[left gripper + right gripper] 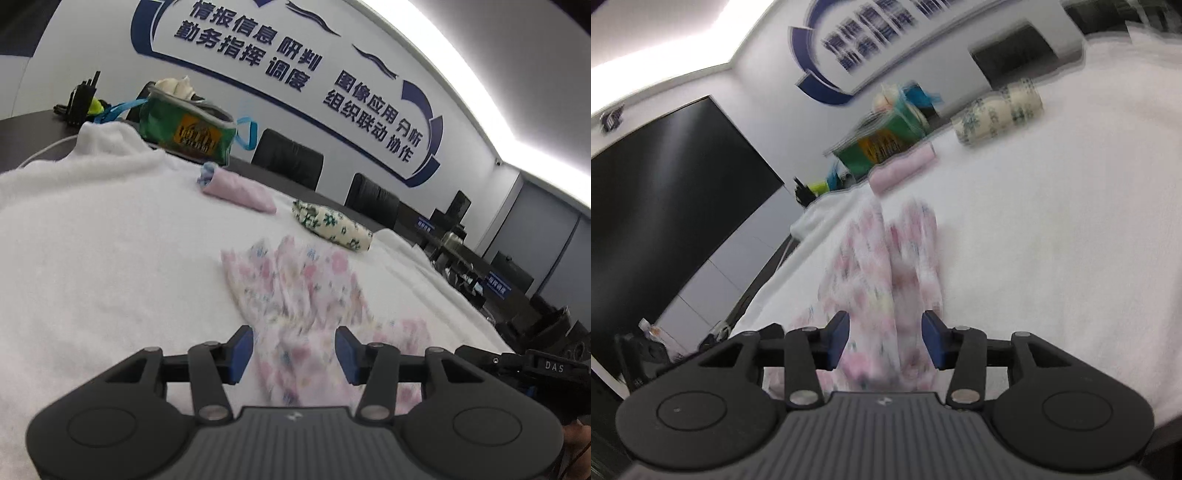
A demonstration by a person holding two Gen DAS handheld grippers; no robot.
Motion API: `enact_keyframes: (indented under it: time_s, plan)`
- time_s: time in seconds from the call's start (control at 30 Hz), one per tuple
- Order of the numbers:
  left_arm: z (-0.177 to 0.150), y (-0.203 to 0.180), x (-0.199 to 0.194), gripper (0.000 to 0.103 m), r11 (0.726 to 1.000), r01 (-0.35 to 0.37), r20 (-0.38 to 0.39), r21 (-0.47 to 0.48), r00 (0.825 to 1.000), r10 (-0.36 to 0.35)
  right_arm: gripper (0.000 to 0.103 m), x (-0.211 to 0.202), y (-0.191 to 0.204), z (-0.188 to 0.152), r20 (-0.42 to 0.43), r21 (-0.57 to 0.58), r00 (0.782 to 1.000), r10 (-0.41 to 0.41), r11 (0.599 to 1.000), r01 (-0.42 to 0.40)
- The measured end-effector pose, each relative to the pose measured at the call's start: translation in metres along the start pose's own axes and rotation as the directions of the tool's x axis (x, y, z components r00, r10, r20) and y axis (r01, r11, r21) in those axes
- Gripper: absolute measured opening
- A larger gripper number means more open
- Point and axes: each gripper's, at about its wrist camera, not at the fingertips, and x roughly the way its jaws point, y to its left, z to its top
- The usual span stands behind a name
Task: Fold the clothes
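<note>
the left gripper (pixel 294 354) hangs low over the white fleece blanket (pixel 92 258) with its blue-padded fingers (pixel 242 350) spread wide, and the pink floral garment (pixel 295 295) runs up between them, though i can't tell whether the pads touch the cloth. the right gripper (pixel 885 343) sits much the same, its blue pads (pixel 932 343) held apart with the same pink floral garment (pixel 886 273) passing through the gap; that view is smeared with blur, so contact is unclear there too. in the left wrist view a bit of the other gripper's black body, marked "das", pokes in at the right edge. the garment lies flat on the blanket in a long, rumpled strip with a crease down its middle, stretching away from both grippers. beyond its far end lies a rolled pink cloth (pixel 236 190) with a pale blue edge, and well to one side of that a folded cream bundle printed with green flowers (pixel 332 225), both resting on the blanket and apart from each other. behind the pink roll stands a green bag (pixel 184 129) with blue straps and something pale poking out of its top. next to it a black walkie-talkie (pixel 83 99) stands on the dark tabletop. black office chairs (pixel 288 157) line the far side of the table, and blue chinese lettering (pixel 295 66) runs across the white wall behind them. a large dark screen (pixel 665 192) hangs on the wall in the right wrist view.
</note>
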Motion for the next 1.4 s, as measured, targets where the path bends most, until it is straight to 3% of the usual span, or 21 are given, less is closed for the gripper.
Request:
enact_keyframes:
  time_s: [0.03, 0.13, 0.23, 0.3, 0.43, 0.5, 0.53, 0.57, 0.6, 0.63, 0.67, 0.73, 0.77, 0.83, 0.9, 0.97, 1.07, 1.17, 1.23, 1.37, 1.4]
  plan:
    - [0.001, -0.005, 0.005, 0.045, 1.0, 0.005, -0.006, 0.014, 1.0, -0.005, 0.043, -0.003, 0.005, 0.004, 0.026, -0.037, 1.0, -0.01, 0.999, 0.011]
    - [-0.003, -0.022, 0.024, 0.022, 0.994, -0.038, -0.032, 0.1, 0.999, 0.041, 0.024, 0.01, 0.019, 0.009, 0.062, -0.129, 0.998, -0.012, 0.991, 0.02]
    - [-0.012, -0.028, 0.042, 0.022, 0.979, -0.124, -0.059, 0.161, 0.989, 0.135, 0.02, 0.04, 0.022, 0.0, 0.003, -0.208, 0.995, -0.1, 0.973, 0.099]
    - [-0.015, -0.024, 0.042, 0.023, 0.982, -0.115, -0.068, 0.153, 0.99, 0.126, 0.02, 0.058, 0.021, -0.008, -0.038, -0.259, 0.984, -0.177, 0.952, 0.161]
    - [-0.002, -0.014, 0.02, 0.025, 0.986, -0.074, -0.025, 0.149, 0.997, 0.079, 0.03, 0.042, 0.024, 0.001, 0.001, -0.313, 0.989, -0.145, 0.94, 0.138]
    - [0.004, -0.014, 0.006, 0.031, 0.979, -0.004, -0.018, 0.203, 1.0, 0.008, 0.032, 0.028, 0.031, 0.008, 0.029, -0.414, 0.996, -0.09, 0.906, 0.094]
    - [0.006, -0.014, 0.0, 0.037, 0.971, 0.043, -0.03, 0.234, 0.999, -0.037, 0.039, 0.02, 0.036, 0.01, 0.035, -0.486, 0.998, -0.043, 0.872, 0.054]
    - [0.007, -0.015, -0.003, 0.043, 0.957, 0.105, -0.057, 0.271, 0.994, -0.093, 0.054, 0.014, 0.041, 0.008, 0.004, -0.571, 1.0, 0.02, 0.821, -0.014]
    - [0.007, -0.016, -0.006, 0.048, 0.938, 0.164, -0.086, 0.304, 0.986, -0.145, 0.065, 0.009, 0.047, 0.006, -0.034, -0.649, 0.997, 0.074, 0.757, -0.079]
    - [0.006, -0.019, -0.008, 0.059, 0.918, 0.215, -0.117, 0.334, 0.976, -0.186, 0.084, 0.011, 0.052, 0.0, -0.082, -0.721, 0.993, 0.089, 0.682, -0.121]
    - [0.004, -0.021, -0.009, 0.065, 0.892, 0.26, -0.145, 0.369, 0.965, -0.221, 0.089, 0.012, 0.057, -0.005, -0.129, -0.783, 0.987, 0.094, 0.601, -0.16]
    - [0.0, -0.028, -0.008, 0.071, 0.854, 0.276, -0.162, 0.441, 0.96, -0.227, 0.089, 0.025, 0.066, -0.019, -0.19, -0.865, 0.981, 0.036, 0.466, -0.185]
    - [-0.002, -0.031, -0.007, 0.075, 0.833, 0.284, -0.17, 0.475, 0.958, -0.229, 0.088, 0.032, 0.067, -0.024, -0.226, -0.883, 0.974, 0.021, 0.418, -0.214]
    - [-0.006, -0.037, -0.006, 0.077, 0.786, 0.299, -0.188, 0.541, 0.954, -0.233, 0.086, 0.048, 0.066, -0.03, -0.299, -0.889, 0.954, -0.003, 0.365, -0.278]
    - [-0.01, -0.043, -0.005, 0.077, 0.733, 0.31, -0.206, 0.606, 0.951, -0.233, 0.079, 0.061, 0.062, -0.028, -0.337, -0.876, 0.942, -0.017, 0.373, -0.306]
    - [-0.016, -0.05, -0.001, 0.078, 0.654, 0.313, -0.218, 0.688, 0.95, -0.225, 0.062, 0.072, 0.057, -0.008, -0.383, -0.818, 0.924, 0.017, 0.459, -0.347]
    - [-0.026, -0.058, 0.009, 0.081, 0.527, 0.307, -0.229, 0.793, 0.951, -0.209, 0.053, 0.088, 0.043, 0.023, -0.456, -0.701, 0.888, 0.069, 0.587, -0.405]
    - [-0.026, -0.055, 0.033, 0.081, 0.516, 0.315, -0.267, 0.796, 0.949, -0.166, 0.052, 0.101, 0.027, 0.052, -0.521, -0.563, 0.843, 0.137, 0.687, -0.459]
    - [-0.025, -0.052, 0.048, 0.08, 0.52, 0.324, -0.294, 0.791, 0.945, -0.142, 0.052, 0.104, 0.022, 0.059, -0.552, -0.503, 0.816, 0.175, 0.71, -0.493]
    - [0.001, -0.029, 0.072, 0.057, 0.654, 0.399, -0.375, 0.643, 0.908, -0.185, 0.055, 0.101, 0.019, 0.063, -0.561, -0.481, 0.803, 0.199, 0.711, -0.513]
    - [0.007, -0.026, 0.075, 0.054, 0.683, 0.415, -0.39, 0.601, 0.898, -0.202, 0.058, 0.098, 0.021, 0.062, -0.551, -0.499, 0.81, 0.202, 0.698, -0.514]
